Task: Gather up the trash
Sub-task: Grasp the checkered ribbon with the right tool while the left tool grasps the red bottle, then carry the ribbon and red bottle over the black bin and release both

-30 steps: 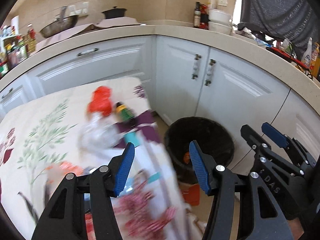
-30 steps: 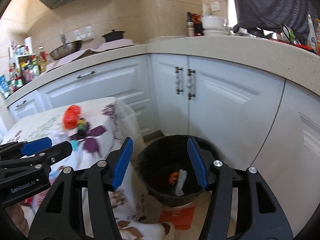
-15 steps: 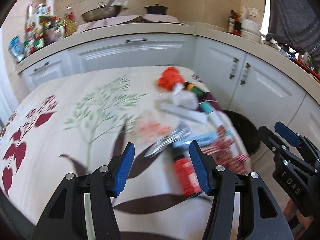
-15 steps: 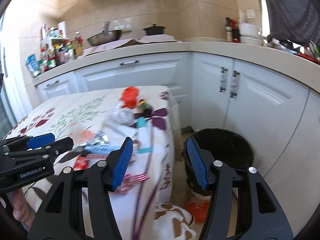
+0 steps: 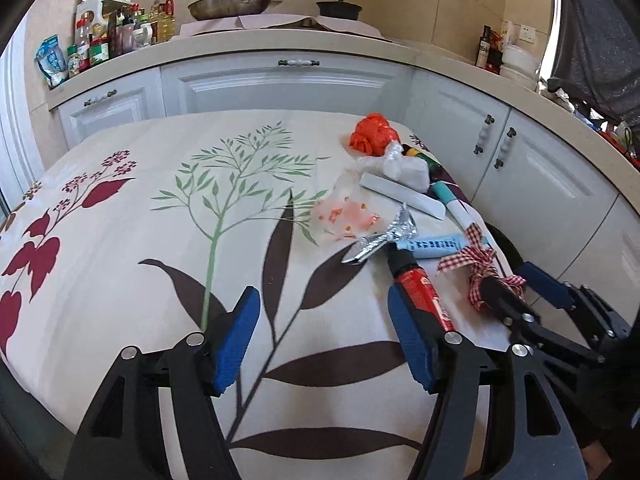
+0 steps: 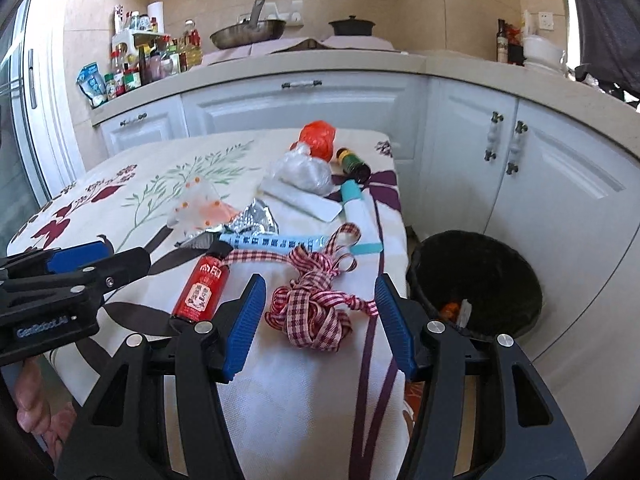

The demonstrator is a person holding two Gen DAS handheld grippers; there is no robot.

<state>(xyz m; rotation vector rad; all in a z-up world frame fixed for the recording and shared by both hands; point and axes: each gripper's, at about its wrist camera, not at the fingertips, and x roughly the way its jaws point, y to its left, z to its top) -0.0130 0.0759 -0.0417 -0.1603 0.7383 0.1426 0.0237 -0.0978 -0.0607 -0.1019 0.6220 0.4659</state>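
Trash lies on the floral tablecloth (image 5: 160, 248): a red-checked ribbon (image 6: 316, 312), a red bottle (image 6: 202, 290), a foil wrapper (image 6: 254, 220), a pale blue tube (image 6: 276, 242), an orange bag (image 6: 318, 138), a clear plastic bag (image 6: 304, 170) and a dark bottle (image 6: 354, 164). My right gripper (image 6: 320, 308) hangs over the ribbon with its jaws closing; the ribbon sits between the pads, which do not press it. My left gripper (image 5: 324, 320) is over bare cloth, jaws opening, nothing between them. The red bottle (image 5: 420, 284) lies just beside its right finger.
A black bin (image 6: 476, 280) with some trash inside stands on the floor right of the table corner. White cabinets (image 6: 560, 184) and a counter (image 6: 280, 60) with a pan, a pot and bottles wrap around behind. A person's hand (image 6: 36, 412) holds the left gripper.
Both views swung left from the bin to the table and came down closer to the trash. The left jaws stand wider; the right jaws have narrowed around the ribbon.
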